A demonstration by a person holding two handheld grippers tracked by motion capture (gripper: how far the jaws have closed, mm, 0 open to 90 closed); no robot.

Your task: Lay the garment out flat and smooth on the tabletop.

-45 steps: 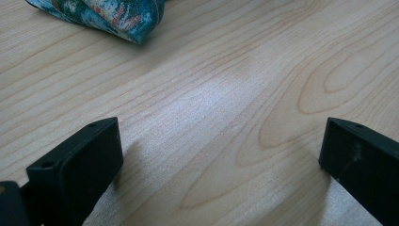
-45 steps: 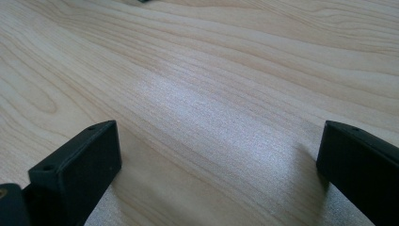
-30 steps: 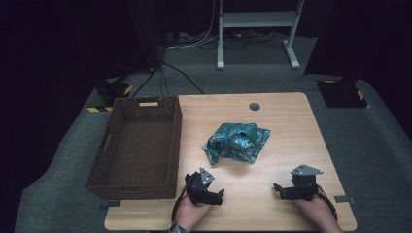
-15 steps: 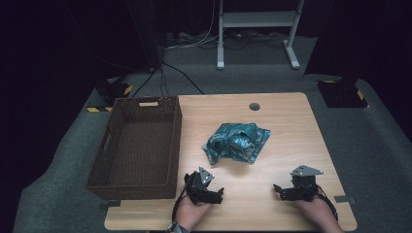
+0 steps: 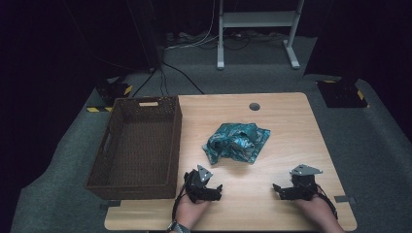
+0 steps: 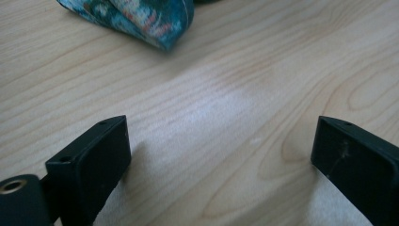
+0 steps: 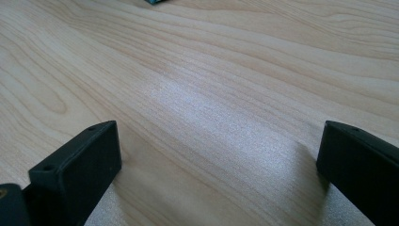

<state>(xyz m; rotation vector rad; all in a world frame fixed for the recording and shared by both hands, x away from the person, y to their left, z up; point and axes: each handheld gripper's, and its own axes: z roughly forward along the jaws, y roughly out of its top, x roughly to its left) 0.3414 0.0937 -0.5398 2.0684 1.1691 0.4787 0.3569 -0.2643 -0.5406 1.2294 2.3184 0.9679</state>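
Observation:
A crumpled teal patterned cloth [image 5: 236, 142] lies on the middle of the wooden table [image 5: 286, 121]. My left gripper [image 5: 214, 190] rests near the table's front edge, below and left of the cloth. In the left gripper view the cloth's folded edge [image 6: 141, 19] lies ahead of the left gripper [image 6: 221, 136], whose jaws stand wide with only bare wood between them; they have just been closing slightly. My right gripper [image 5: 279, 190] rests at the front right, a hand behind it. In its own view the right gripper [image 7: 219, 132] is open over bare wood, a sliver of cloth [image 7: 155, 2] at the top.
A dark brown woven basket [image 5: 141, 101] stands along the table's left side, with nothing in it. A round cable hole [image 5: 254, 106] sits near the table's far edge. Beyond the table are grey carpet, cables and a white stand's legs [image 5: 221, 58].

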